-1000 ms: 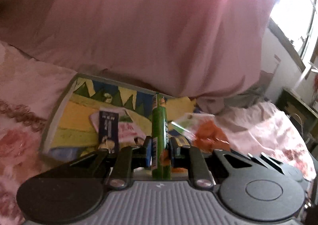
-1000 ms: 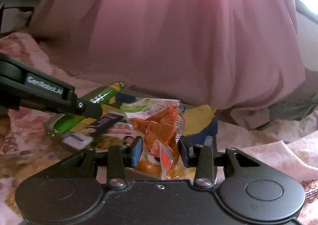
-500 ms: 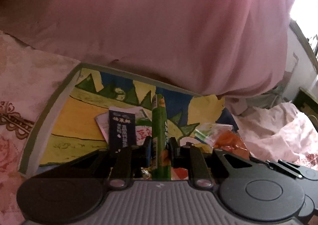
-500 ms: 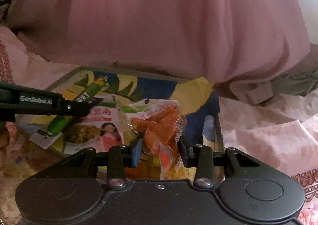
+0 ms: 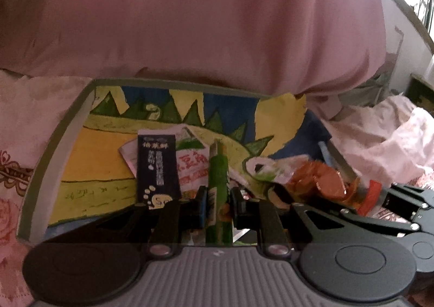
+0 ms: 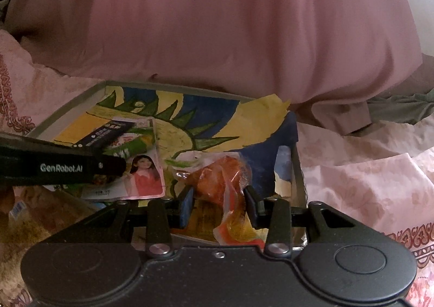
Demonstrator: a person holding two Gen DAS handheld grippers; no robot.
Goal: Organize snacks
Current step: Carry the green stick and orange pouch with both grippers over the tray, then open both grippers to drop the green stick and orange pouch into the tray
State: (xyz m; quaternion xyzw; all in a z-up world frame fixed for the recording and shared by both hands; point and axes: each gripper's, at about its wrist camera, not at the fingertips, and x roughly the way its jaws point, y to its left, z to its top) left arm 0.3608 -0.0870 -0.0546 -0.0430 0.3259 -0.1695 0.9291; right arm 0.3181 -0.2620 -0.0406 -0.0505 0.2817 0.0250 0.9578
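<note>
The shallow tray [image 5: 58,141] with the painted lining carries the snacks. Over its right edge the right gripper [image 6: 219,200] pinches the orange snack bag [image 6: 221,171]: light, crinkly and slippery, probably crushable, best held at its bunched end. Nearer the tray's middle the left gripper [image 5: 218,205] is clamped on the green stick pack [image 5: 217,171], slim and fairly stiff, best gripped mid-length

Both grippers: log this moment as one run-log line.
left gripper: shut on green snack stick | right gripper: shut on orange snack bag | both over the painted tray | dark packet already in tray
</note>
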